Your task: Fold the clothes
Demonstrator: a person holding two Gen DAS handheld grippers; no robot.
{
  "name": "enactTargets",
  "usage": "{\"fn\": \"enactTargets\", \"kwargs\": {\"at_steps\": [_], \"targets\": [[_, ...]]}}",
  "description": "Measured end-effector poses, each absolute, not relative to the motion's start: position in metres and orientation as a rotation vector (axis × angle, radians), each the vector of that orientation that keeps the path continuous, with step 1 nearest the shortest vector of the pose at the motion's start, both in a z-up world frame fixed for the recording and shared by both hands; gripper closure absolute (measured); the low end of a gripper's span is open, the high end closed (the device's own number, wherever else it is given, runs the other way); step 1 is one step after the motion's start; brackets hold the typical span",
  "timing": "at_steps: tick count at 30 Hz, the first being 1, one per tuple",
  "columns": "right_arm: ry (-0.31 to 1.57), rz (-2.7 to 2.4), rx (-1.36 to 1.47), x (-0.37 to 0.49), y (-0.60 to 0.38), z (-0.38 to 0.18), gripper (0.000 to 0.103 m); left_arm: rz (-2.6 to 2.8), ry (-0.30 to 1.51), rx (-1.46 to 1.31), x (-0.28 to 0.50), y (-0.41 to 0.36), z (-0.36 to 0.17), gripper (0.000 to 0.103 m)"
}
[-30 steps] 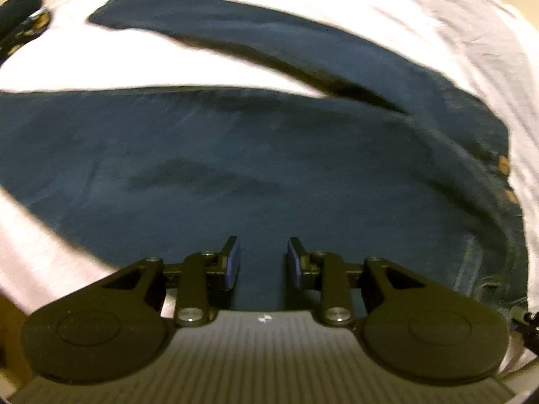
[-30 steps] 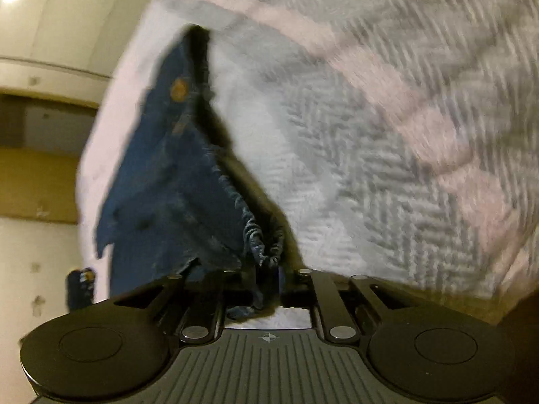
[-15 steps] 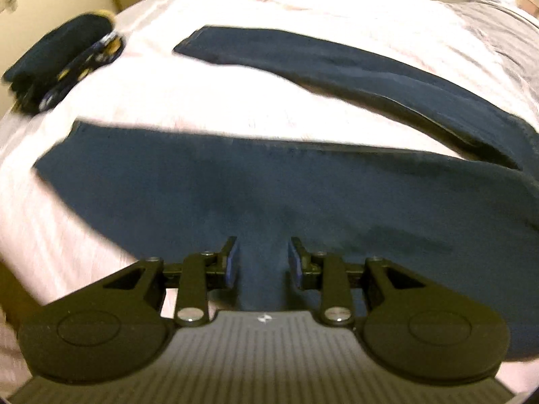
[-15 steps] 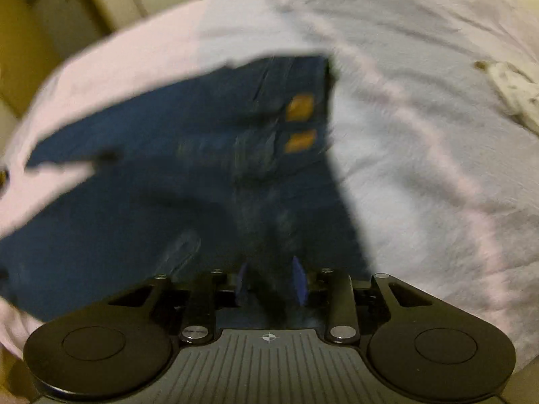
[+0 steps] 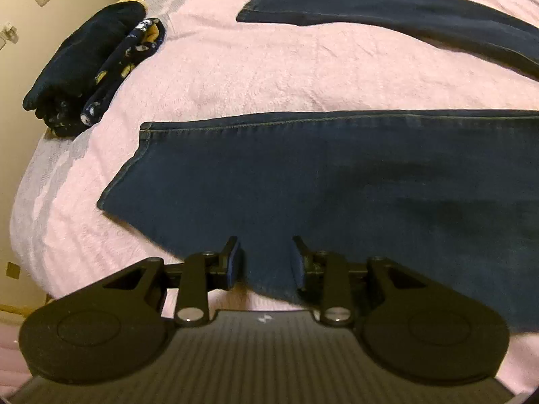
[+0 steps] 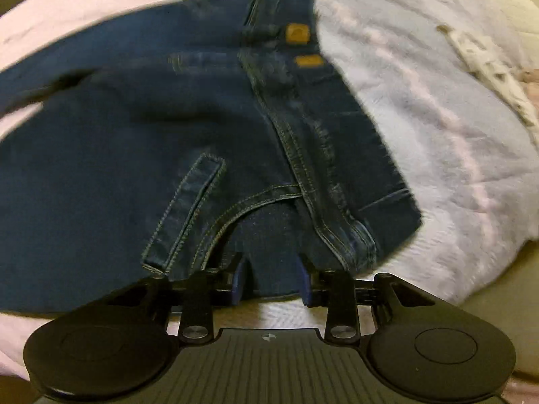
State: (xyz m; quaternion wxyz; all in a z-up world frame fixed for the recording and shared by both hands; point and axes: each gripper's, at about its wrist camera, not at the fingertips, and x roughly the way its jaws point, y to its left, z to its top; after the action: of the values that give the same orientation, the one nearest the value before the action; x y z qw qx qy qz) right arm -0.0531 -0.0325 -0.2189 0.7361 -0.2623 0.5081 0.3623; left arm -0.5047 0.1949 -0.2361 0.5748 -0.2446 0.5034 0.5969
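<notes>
A pair of dark blue jeans [image 5: 337, 185] lies spread flat on a pink blanket [image 5: 269, 67], both legs stretched out and apart, so the folding of this garment has, by the look of it, hardly begun. The near leg [image 5: 353, 181] runs across just ahead of the left gripper [image 5: 266, 262], its hem ahead and to the left; the far leg [image 5: 404, 13] lies well beyond, with bare blanket between the two. Far ahead on the left sits a pile of dark folded clothes [image 5: 91, 70], which suggests earlier pieces are already done.

The left gripper is parted to a moderate gap, its fingers straddling the near edge of that leg; the cloth sits between them but they do not pinch it, and whether they touch it I cannot tell.

The right gripper [image 6: 269, 272] is likewise parted, with the waistband end of the jeans [image 6: 269, 128] directly ahead. Denim near the front pocket [image 6: 266, 235] lies between its fingers, not clamped. The tan tabs [image 6: 296, 33] at the waist sit far ahead; a pale patterned cloth [image 6: 488, 67] lies off to the far right.

Left to do, in my judgement: grasp both near edges, bring one leg over the other, then fold lengthwise and stack
</notes>
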Motion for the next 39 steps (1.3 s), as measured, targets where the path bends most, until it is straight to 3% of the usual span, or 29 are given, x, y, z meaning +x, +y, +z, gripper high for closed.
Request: {"fn": "enactTargets", "kwargs": {"at_steps": [4, 6, 8, 23, 39], "targets": [[1.148, 0.874, -0.546, -0.064, -0.03, -0.181, 0.067, 1.329, 1.173, -0.686, -0.477, 0.175, -0.195, 0.075], [1.165, 0.913, -0.593, -0.072, -0.029, -0.167, 0.058, 1.288, 1.174, -0.698, -0.455, 0.159, -0.177, 0.075], [1.179, 0.939, -0.64, -0.08, -0.03, -0.156, 0.042, 1.248, 1.174, -0.695, -0.433, 0.142, -0.161, 0.075], [1.028, 1.099, -0.629, -0.077, -0.126, -0.073, 0.04, 1.25, 1.043, -0.583, -0.356, 0.0, -0.061, 0.071], [0.985, 1.184, -0.587, -0.079, -0.187, -0.032, 0.04, 1.322, 0.931, -0.523, -0.352, -0.087, -0.007, 0.069]]}}
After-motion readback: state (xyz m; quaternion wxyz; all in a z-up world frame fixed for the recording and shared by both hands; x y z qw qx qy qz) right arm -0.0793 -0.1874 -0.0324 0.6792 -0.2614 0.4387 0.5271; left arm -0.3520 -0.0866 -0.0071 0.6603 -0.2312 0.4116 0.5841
